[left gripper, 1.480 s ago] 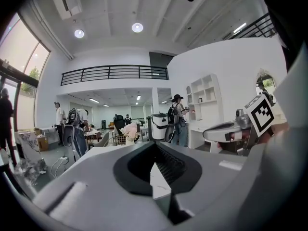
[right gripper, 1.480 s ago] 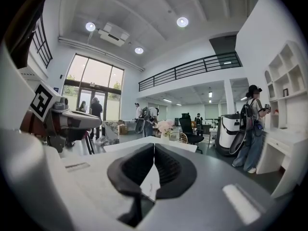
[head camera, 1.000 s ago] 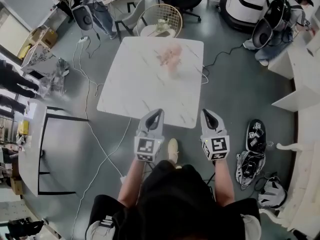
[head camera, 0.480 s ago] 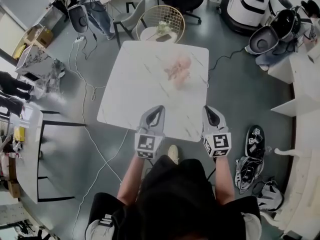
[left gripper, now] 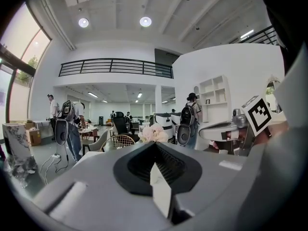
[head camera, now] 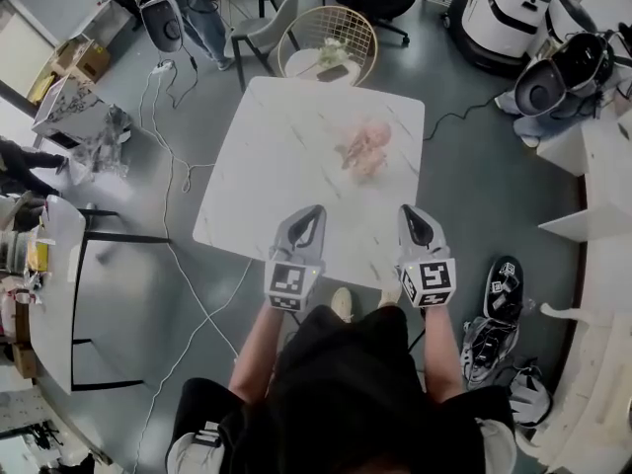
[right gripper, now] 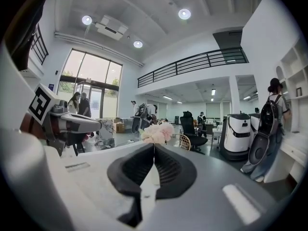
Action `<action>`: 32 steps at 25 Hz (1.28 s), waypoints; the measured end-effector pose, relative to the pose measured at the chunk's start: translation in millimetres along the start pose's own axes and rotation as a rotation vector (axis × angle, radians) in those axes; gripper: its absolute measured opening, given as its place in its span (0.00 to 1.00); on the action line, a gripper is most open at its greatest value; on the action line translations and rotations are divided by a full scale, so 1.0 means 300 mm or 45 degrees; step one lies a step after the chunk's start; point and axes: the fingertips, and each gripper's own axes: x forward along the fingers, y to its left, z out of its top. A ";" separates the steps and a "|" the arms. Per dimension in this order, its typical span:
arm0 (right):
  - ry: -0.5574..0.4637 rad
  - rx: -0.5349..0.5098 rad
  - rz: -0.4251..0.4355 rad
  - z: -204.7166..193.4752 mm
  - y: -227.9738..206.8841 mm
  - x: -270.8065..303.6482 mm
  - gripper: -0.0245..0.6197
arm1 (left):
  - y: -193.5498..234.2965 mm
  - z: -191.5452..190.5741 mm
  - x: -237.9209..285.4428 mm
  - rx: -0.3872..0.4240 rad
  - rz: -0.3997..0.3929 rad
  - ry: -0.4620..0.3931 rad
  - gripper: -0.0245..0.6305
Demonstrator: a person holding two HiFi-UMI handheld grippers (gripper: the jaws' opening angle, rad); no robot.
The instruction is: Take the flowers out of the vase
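A bunch of pale pink flowers stands in a vase that I can barely make out, on the far right part of the white marble table. My left gripper and right gripper are held side by side over the table's near edge, both short of the flowers and pointing at them. Each has its jaws together with nothing between them. The left gripper view has the flowers just above the shut left gripper. The right gripper view has the flowers above the shut right gripper.
A gold wire chair stands behind the table. Cables trail over the floor at the left. Shoes and bags lie at my right. White shelving lines the right side, and a white side table stands at the left.
I have stepped towards the table with both grippers. Their tips were short of the near edge and now reach over it. The flowers appear nearer.
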 end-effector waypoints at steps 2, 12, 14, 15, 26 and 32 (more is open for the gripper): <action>-0.003 0.002 0.018 0.000 -0.013 0.024 0.05 | 0.005 -0.004 0.019 -0.003 0.013 0.010 0.05; 0.036 -0.014 0.202 -0.063 -0.129 0.213 0.05 | 0.025 -0.059 0.168 -0.054 0.171 0.099 0.05; 0.052 -0.006 0.241 -0.075 -0.156 0.243 0.05 | 0.023 -0.069 0.197 -0.066 0.205 0.120 0.05; 0.057 -0.001 0.262 -0.082 -0.168 0.257 0.05 | 0.021 -0.074 0.209 -0.074 0.222 0.130 0.05; 0.062 -0.013 0.516 -0.169 -0.151 0.389 0.22 | 0.046 -0.167 0.278 -0.143 0.372 0.236 0.05; 0.063 -0.082 0.596 -0.197 -0.119 0.449 0.39 | 0.062 -0.197 0.278 -0.160 0.436 0.261 0.05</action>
